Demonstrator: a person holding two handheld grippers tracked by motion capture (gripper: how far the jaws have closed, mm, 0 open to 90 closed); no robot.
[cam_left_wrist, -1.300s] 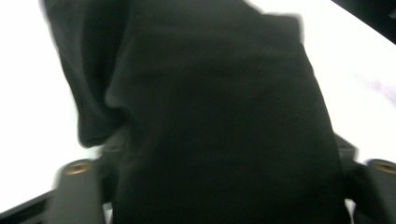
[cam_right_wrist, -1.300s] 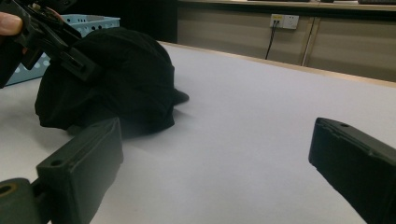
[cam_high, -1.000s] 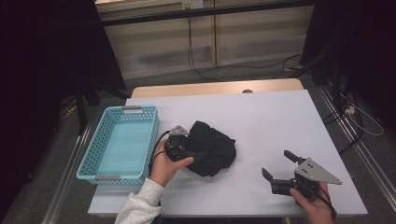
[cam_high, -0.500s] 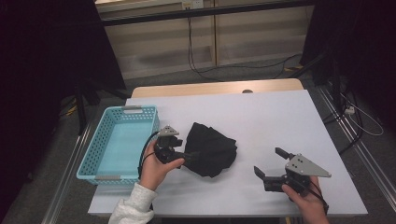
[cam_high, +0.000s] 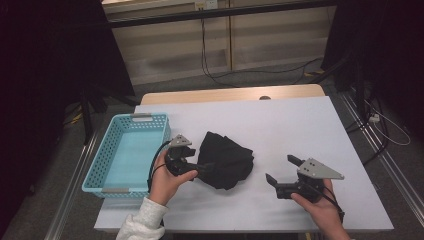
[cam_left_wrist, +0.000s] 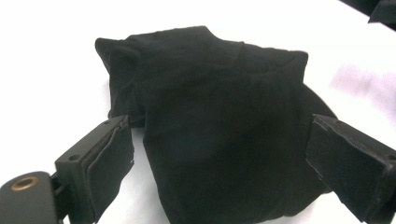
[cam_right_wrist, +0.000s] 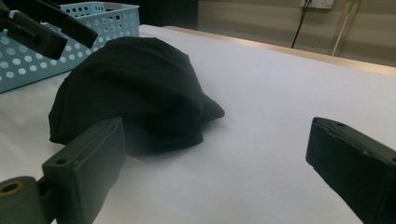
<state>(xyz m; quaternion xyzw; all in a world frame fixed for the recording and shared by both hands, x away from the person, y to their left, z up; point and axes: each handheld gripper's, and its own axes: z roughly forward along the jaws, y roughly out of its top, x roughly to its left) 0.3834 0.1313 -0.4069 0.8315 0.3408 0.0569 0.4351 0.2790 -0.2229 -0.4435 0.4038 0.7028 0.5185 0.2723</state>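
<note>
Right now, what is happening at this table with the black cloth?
A person holds a gripper in each hand at a white table. The left gripper is at the edge of a crumpled black cloth; its jaws have just been opening and stand wide, with the cloth between them but not pressed. The right gripper is open and apart from the cloth. A blue basket stands at the left with nothing in it.

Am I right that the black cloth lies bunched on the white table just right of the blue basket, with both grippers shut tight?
Not quite: the cloth, table and basket are as you say, but both grippers are open. The left gripper view shows the left gripper with its jaws spread either side of the cloth, and the right gripper view shows the right gripper gaping over bare table.
</note>
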